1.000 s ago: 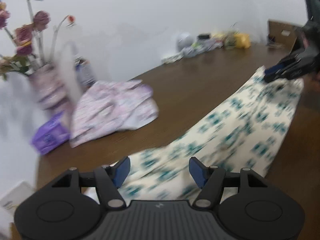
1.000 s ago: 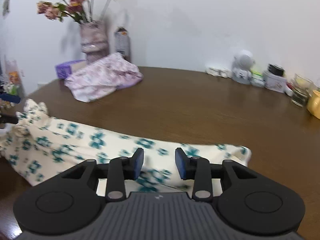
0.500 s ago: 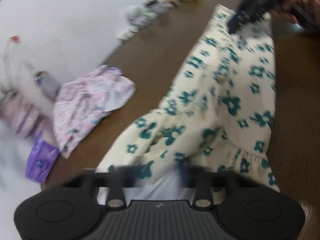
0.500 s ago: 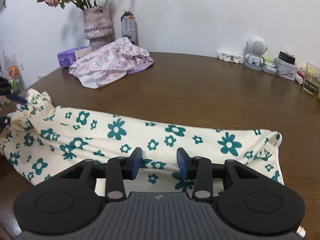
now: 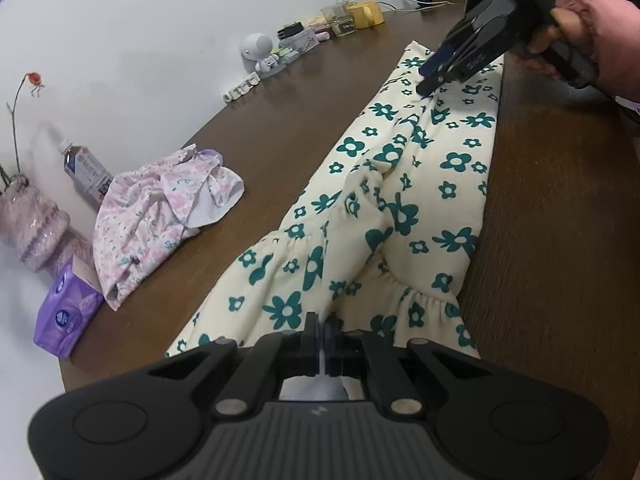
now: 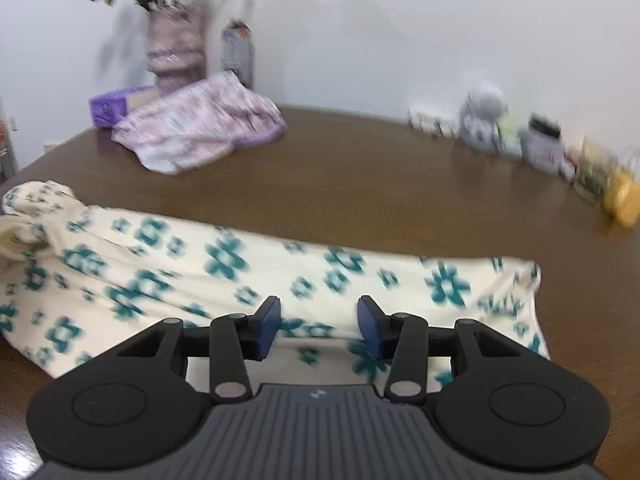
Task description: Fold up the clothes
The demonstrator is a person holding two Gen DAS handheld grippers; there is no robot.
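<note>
Brown wooden surface, round-edged, carrying the work. Along its near side lies the cream garment, printed with teal flowers, drawn out in a long band between the two grippers, with a gathered, ruffled hem at one end and a bunched ridge down the middle. The cloth looks light, soft and limp: it should drape and wrinkle readily, slide easily on the wood, and hold no shape of its own, so the sensible holds are the corners and hemmed edges, kept taut. Behind it sits a crumpled pink floral garment, apart from the cream one. The left gripper is fully closed, pinching the ruffled end of the cream garment between its pads. The right gripper hangs over the opposite end, its jaws partly apart and just widened further; the cloth lies below the gap, unclamped. A hand carries that gripper. A purple tissue pack lies at the edge.
</note>
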